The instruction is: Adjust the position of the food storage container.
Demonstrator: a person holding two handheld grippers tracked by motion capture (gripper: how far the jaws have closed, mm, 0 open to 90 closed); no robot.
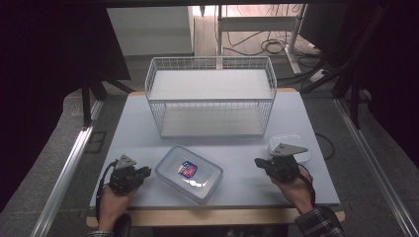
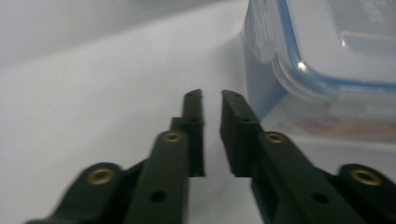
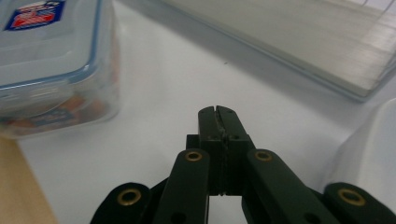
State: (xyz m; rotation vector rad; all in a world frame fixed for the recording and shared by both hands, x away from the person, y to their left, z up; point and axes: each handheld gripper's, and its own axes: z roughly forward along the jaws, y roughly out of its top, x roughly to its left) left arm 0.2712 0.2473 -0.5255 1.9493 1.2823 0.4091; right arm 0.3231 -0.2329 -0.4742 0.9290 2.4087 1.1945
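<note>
- We find the clear rectangular plastic container with a blue-sealed lid and a red-and-blue label (image 1: 189, 173) flat on the desk, near its front edge and between the 2 grippers, lid already on.
- We judge the work at its start: nothing is lifted, and the white wire basket (image 1: 211, 97) at the desk's back edge holds nothing.
- The left gripper (image 1: 144, 173) sits just beside the container's left end; its jaws stand a narrow gap apart with nothing between them.
- The right gripper (image 1: 258, 162) lies apart from the container's right end, jaws pressed together on nothing.
- The container's long axis runs diagonally, from back-left toward the front-right corner.
- A white rounded lid-like object (image 1: 292, 143) lies behind the right gripper.
</note>
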